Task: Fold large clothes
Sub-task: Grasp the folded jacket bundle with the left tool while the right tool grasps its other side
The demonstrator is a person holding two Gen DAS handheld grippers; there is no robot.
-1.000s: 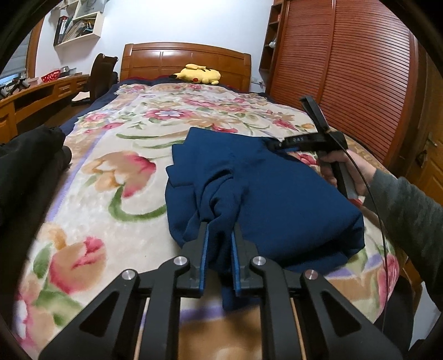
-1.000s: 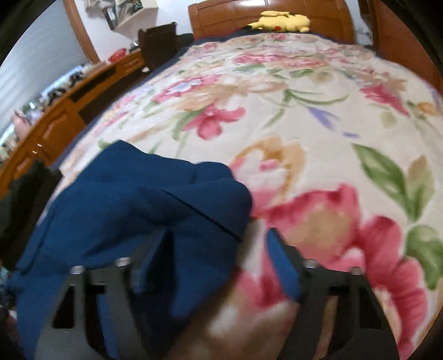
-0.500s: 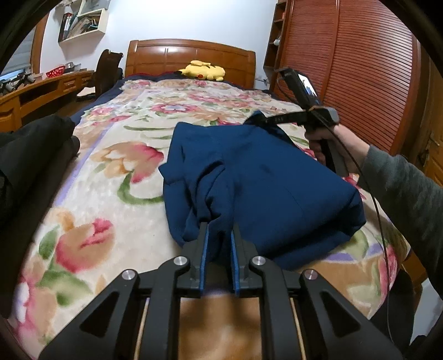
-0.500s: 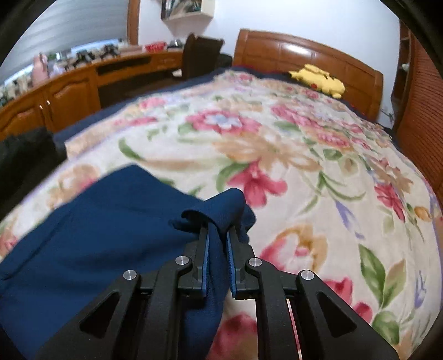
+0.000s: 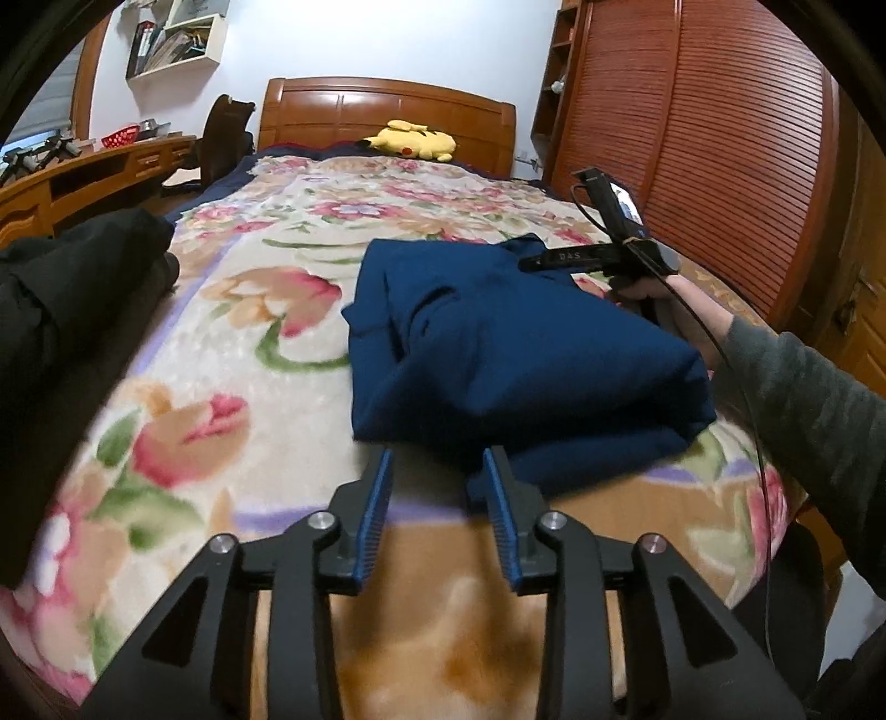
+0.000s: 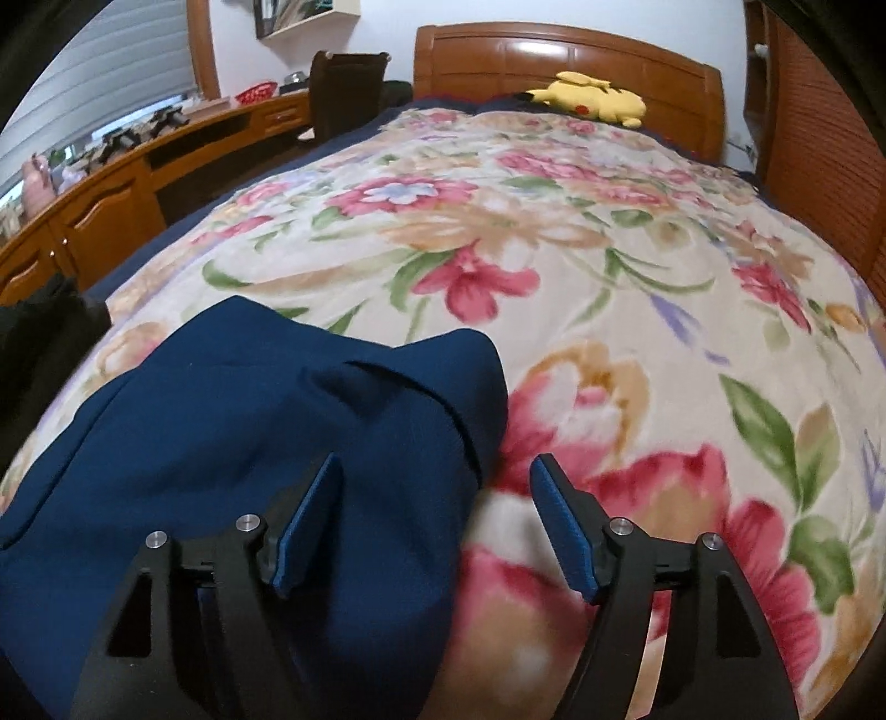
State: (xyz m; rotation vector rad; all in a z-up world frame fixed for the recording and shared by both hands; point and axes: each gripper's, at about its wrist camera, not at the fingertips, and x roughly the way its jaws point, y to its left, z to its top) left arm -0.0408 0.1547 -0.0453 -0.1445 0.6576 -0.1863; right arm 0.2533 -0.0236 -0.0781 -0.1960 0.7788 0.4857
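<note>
while the blue garment (image 5: 515,354) lies in a folded heap on the flowery blanket (image 5: 266,310), parts of it are hard to see. in the left wrist view its near edge goes behind the right finger of the left gripper (image 5: 440,482), so i cannot tell where that edge ends. the left gripper has its blue pads spread apart with nothing between them, and it sits at 6 o'clock from the heap, just in front of it.

in the right wrist view the garment (image 6: 249,443) fills the 8 o'clock part of the picture and is cut off at the bottom edge. the right gripper (image 6: 434,501) has its pads wide apart too. the cloth runs under its left finger and between the pads, but the pads do not pinch it. i cannot tell if the finger touches the cloth.

from the left wrist view the right gripper (image 5: 595,257) shows side on at 2 o'clock, at the far corner of the heap, and a hand (image 5: 673,307) in a grey sleeve holds it. its tips are too small to make out there.

a dark cloth pile (image 5: 61,332) at 9 o'clock is cut off by the picture edge. a yellow plush toy (image 5: 412,142) lies by the wooden headboard (image 5: 387,111) at 12 o'clock. a wall shelf (image 5: 177,44) at 11 o'clock holds books, but they are too blurry to read. a red basket (image 5: 120,134) stands on the desk (image 5: 83,177); what is in it cannot be seen.
</note>
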